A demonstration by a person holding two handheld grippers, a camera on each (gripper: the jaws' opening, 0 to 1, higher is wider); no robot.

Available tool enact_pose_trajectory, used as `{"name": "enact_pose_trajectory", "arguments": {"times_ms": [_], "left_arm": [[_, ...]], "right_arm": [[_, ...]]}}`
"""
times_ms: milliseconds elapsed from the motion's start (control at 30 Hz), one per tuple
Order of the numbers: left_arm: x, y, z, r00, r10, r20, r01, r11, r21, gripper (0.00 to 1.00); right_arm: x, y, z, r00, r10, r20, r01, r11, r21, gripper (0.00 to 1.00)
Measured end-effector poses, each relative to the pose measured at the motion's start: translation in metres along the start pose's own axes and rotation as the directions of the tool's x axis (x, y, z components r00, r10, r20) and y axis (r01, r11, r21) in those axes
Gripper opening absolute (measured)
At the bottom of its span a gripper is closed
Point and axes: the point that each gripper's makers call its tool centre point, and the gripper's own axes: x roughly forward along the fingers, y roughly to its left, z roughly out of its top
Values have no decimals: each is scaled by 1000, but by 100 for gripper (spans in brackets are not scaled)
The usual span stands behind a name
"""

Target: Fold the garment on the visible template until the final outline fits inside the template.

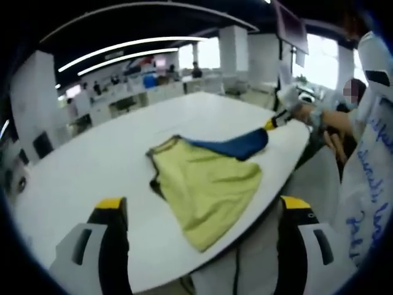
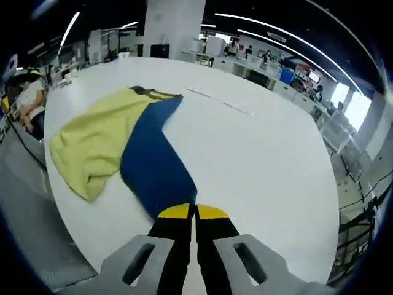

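A yellow garment (image 1: pixel 206 184) with a dark blue part (image 1: pixel 236 144) lies spread on the white table (image 1: pixel 92 160), its lower end near the table's near edge. My left gripper (image 1: pixel 202 206) is held back above that edge, open, jaws far apart with nothing between them. The right gripper (image 1: pixel 271 124) comes in from the right and pinches the tip of the blue part. In the right gripper view my right gripper (image 2: pixel 195 212) is shut on the end of the blue part (image 2: pixel 153 160), which runs away to the yellow cloth (image 2: pixel 92 141). A faint marked line (image 2: pixel 218 101) crosses the table beyond the garment.
A person in a white coat (image 1: pixel 368 184) stands at the table's right edge, a hand (image 1: pixel 334 141) near the right gripper. The table's rounded edge (image 2: pixel 55 203) runs close to the yellow cloth. Desks and people fill the office behind (image 1: pixel 153 80). A pillar (image 2: pixel 175 24) stands past the table.
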Motion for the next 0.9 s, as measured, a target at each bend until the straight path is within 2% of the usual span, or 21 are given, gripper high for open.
{"name": "enact_pose_trajectory", "arguments": {"times_ms": [200, 333, 600, 900], "left_arm": [[-3, 3, -1, 1000, 12, -4, -12, 1000, -2, 96], [-2, 3, -1, 1000, 18, -5, -18, 1000, -2, 97], [-1, 4, 4, 1000, 25, 2, -25, 1000, 4, 95], [1, 1, 6, 1000, 18, 6, -18, 1000, -1, 93]], "right_arm": [[0, -32, -13, 998, -36, -42, 35, 999, -12, 2], [6, -48, -17, 999, -22, -34, 24, 999, 45, 2], [6, -73, -26, 990, -89, -110, 87, 996, -25, 2], [4, -102, -33, 977, -163, -138, 164, 986, -5, 2]]}}
